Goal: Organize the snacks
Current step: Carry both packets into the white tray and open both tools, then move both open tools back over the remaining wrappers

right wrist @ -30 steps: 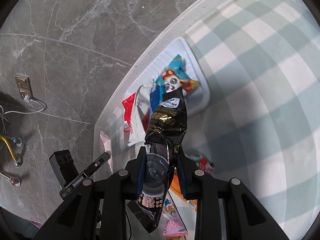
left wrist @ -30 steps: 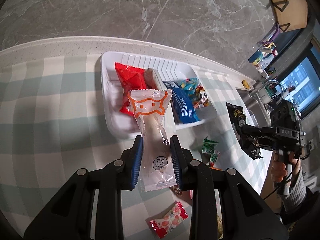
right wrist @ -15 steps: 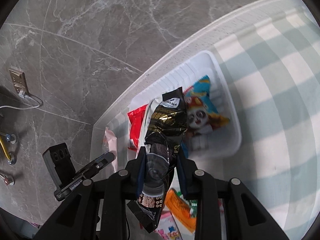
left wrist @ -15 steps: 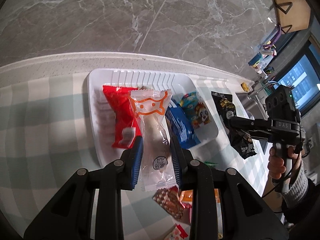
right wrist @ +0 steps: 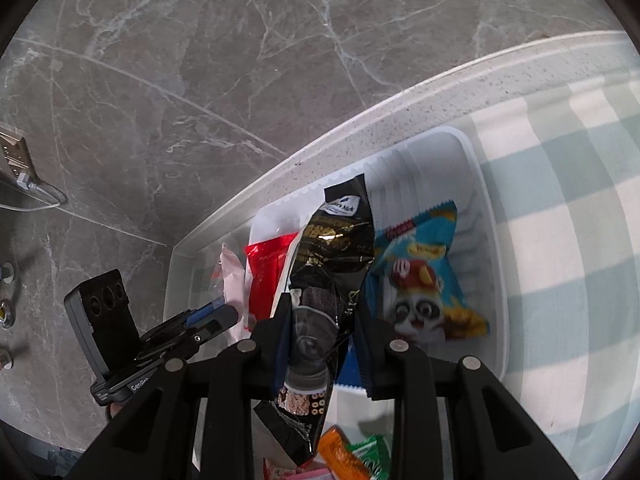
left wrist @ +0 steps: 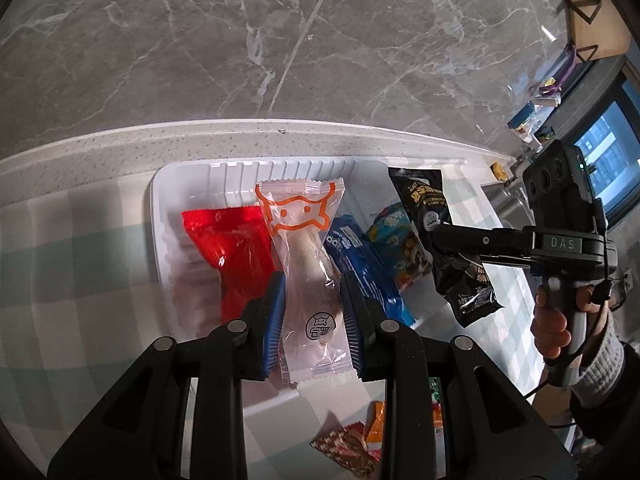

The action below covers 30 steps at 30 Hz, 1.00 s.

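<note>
Two light, crinkly packets held over the white tray

Left wrist: your left gripper (left wrist: 313,316) pinches the soft clear packet (left wrist: 306,256) mid-length, above the white tray (left wrist: 160,216). Right wrist: your right gripper (right wrist: 320,332) clamps the slippery black packet (right wrist: 332,256) low, near the tray's back edge.

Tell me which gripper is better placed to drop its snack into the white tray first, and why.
Left. The left gripper holds its clear orange-printed packet right over the white tray, above the gap between the red packet and the blue packet. The right gripper holds the black packet nearer the tray's edge.
</note>
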Tool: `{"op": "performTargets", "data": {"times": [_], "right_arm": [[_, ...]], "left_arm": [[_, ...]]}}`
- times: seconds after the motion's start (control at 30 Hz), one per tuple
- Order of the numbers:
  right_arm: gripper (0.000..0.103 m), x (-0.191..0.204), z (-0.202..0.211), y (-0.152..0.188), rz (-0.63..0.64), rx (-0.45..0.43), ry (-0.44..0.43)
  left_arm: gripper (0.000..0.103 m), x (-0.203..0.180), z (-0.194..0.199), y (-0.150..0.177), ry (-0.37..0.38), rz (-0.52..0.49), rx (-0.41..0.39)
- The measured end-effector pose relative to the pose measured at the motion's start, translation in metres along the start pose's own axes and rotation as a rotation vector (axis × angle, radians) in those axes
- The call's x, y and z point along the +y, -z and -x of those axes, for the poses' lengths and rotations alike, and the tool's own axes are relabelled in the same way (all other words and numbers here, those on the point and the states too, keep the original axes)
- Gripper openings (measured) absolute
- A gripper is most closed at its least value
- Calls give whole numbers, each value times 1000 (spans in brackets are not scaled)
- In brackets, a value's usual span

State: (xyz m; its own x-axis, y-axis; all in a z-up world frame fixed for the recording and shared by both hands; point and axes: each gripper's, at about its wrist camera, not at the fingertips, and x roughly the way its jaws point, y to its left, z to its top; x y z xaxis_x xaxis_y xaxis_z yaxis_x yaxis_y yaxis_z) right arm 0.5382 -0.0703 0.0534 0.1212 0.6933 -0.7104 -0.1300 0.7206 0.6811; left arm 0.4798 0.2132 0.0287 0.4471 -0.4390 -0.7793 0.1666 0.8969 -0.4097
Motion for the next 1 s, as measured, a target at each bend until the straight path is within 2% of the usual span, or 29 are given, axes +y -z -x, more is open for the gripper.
{"op": "performTargets", "data": {"times": [0.27, 0.57, 0.7, 0.73, 0.8, 1.0], "right_arm": [[30, 1, -21, -10, 39, 26, 44], [33, 4, -35, -10, 109, 37, 133], [33, 8, -32, -9, 132, 25, 156], [33, 8, -32, -9, 134, 22, 156], [33, 9, -28, -8, 132, 12, 152], [34, 11, -6, -4, 136, -34, 148]], "left_arm": [[26, 5, -20, -13, -38, -17, 20], [27, -3, -35, -12, -101, -53, 19], [32, -7, -36, -10, -123, -75, 16], [38, -8, -36, -9, -132, -82, 16], [42, -12, -34, -7, -134, -92, 11], [42, -18, -21, -2, -145, -100, -12]]}}
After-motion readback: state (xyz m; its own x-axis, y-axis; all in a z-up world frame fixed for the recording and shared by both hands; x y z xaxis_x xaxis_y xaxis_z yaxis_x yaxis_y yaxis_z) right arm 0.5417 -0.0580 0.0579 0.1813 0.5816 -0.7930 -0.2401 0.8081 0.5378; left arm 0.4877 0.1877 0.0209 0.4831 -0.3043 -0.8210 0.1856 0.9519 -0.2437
